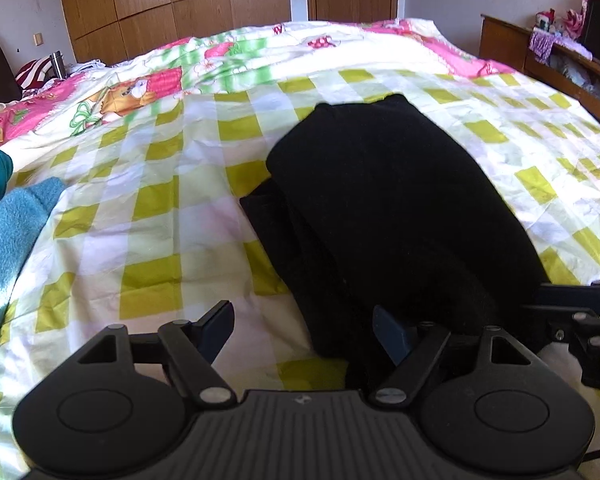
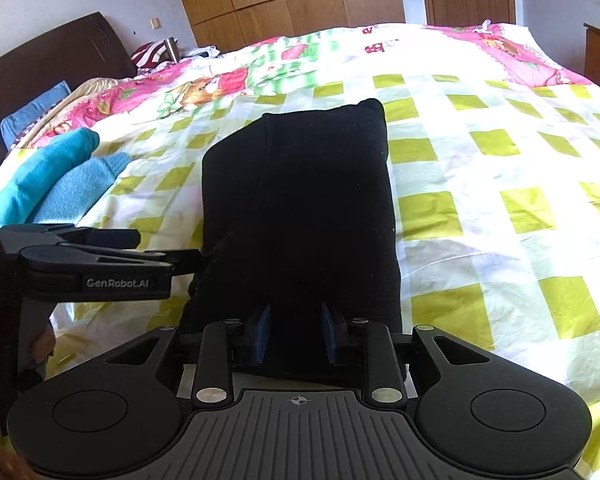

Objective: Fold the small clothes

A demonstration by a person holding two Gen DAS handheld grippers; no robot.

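A black garment point(image 1: 392, 208) lies folded lengthwise on the checked bedsheet point(image 1: 148, 208); it also shows in the right wrist view point(image 2: 300, 208). My left gripper point(image 1: 304, 330) is open at the garment's near left corner, with its right finger against the cloth edge and its left finger over the sheet. My right gripper point(image 2: 296, 332) has its jaws partly apart, with the garment's near edge between the blue pads point(image 2: 262, 330). The left gripper shows from the side in the right wrist view point(image 2: 172, 258), and the right gripper shows at the right edge of the left wrist view point(image 1: 580, 320).
A blue fleece garment point(image 1: 8, 232) lies to the left on the bed point(image 2: 60, 176). A pink cartoon quilt point(image 1: 260, 52) covers the far part. A dark headboard point(image 2: 48, 72) stands left, a wooden shelf point(image 1: 548, 56) right, wardrobes point(image 1: 172, 4) behind.
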